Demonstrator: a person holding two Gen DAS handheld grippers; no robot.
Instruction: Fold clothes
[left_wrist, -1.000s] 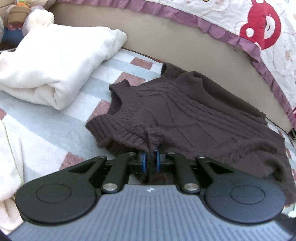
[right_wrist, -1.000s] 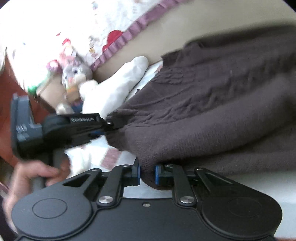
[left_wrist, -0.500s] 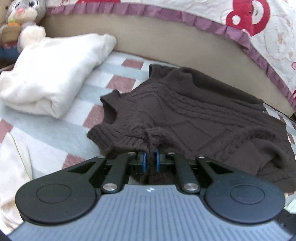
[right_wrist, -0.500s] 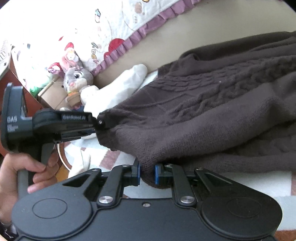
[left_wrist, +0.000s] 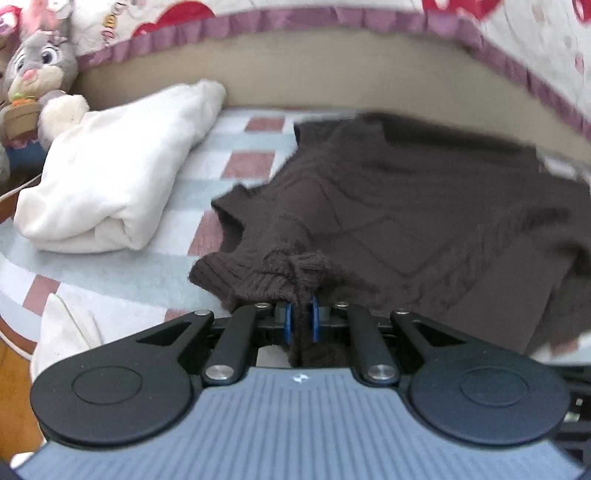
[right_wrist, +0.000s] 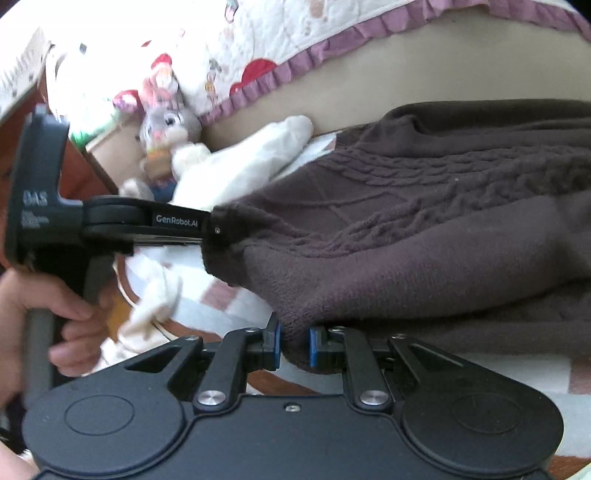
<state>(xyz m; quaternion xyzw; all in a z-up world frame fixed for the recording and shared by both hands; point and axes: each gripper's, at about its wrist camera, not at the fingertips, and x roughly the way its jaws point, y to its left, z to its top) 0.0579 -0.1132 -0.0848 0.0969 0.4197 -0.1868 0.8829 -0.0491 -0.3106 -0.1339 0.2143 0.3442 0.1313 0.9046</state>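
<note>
Now brown sweater (left_wrist: 406, 206) edge pinched between both jaws — left gripper (left_wrist: 302, 317), right gripper (right_wrist: 294, 341).

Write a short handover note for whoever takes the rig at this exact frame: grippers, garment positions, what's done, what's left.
Left gripper: shut on the ribbed edge of the brown sweater.
Right gripper: shut on another edge of the same sweater.
The sweater lies mostly spread on the checked blanket, partly doubled over on one side.
Done: a white garment lies folded beside it, near the plush rabbit.
Left: carry the held edge across, finish the fold, release.
</note>
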